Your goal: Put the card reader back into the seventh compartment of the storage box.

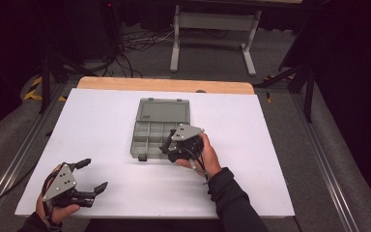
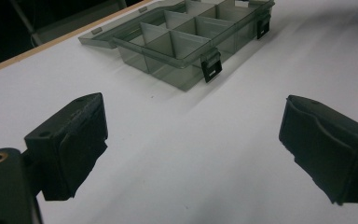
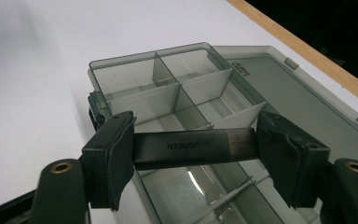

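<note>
Grey box: a see-through plastic box point(image 1: 160, 128) sits in the middle of the high view, on the white table point(image 1: 101, 121). Its lid lies open and flat on the far side.
Inside: thin walls split the box into small square rooms point(image 3: 168, 88).
Right gripper point(image 1: 174, 145): it hangs over the lower right part of the box. Its jaws pinch a dark flat stick point(image 3: 193, 147) by both ends. The stick says UGREEN.
Left gripper point(image 1: 92, 175): it is at the lower left of the high view, well apart from the box. Its jaws are spread wide, with nothing between them.
Clips: two black clips point(image 2: 211, 66) sit on the front of the box.
</note>
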Motion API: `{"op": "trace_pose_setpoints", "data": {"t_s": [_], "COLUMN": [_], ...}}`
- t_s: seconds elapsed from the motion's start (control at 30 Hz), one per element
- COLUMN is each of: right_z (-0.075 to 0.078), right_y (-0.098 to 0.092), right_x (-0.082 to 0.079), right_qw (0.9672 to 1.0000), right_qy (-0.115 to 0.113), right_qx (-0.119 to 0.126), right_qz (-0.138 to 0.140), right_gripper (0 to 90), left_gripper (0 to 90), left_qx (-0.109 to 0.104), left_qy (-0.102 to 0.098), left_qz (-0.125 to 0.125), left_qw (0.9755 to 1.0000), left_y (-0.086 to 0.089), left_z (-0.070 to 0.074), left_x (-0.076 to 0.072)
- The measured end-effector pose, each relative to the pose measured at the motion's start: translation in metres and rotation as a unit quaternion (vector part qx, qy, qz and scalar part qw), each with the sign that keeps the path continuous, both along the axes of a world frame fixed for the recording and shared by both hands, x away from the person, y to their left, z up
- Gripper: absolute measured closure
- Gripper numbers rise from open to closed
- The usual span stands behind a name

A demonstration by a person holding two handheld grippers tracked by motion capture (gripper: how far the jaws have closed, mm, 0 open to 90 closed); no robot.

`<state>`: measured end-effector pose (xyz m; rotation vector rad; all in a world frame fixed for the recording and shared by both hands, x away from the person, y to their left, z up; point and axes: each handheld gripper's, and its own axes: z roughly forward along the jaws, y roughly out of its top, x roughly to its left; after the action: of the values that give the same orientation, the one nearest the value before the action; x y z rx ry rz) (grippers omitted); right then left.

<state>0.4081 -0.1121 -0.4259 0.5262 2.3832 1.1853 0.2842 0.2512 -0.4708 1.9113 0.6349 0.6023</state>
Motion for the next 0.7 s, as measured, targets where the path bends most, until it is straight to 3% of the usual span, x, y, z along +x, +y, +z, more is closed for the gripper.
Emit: {"op": "trace_pose_setpoints", "data": {"t_s": [0.7], "right_z": [-0.014], "right_y": [0.001], "right_x": [0.003], "right_qw": [0.9995], "right_qy": [0.019], "right_qx": [-0.007], "right_qz": [-0.022], "right_gripper": [30.7], "left_gripper": [8.6], "left_qx": [0.001], "left_qy": [0.0], "left_qz": [-0.001], "left_qw": [1.0], "left_y": [0.0], "left_z": [0.0], "left_x": [0.0]}}
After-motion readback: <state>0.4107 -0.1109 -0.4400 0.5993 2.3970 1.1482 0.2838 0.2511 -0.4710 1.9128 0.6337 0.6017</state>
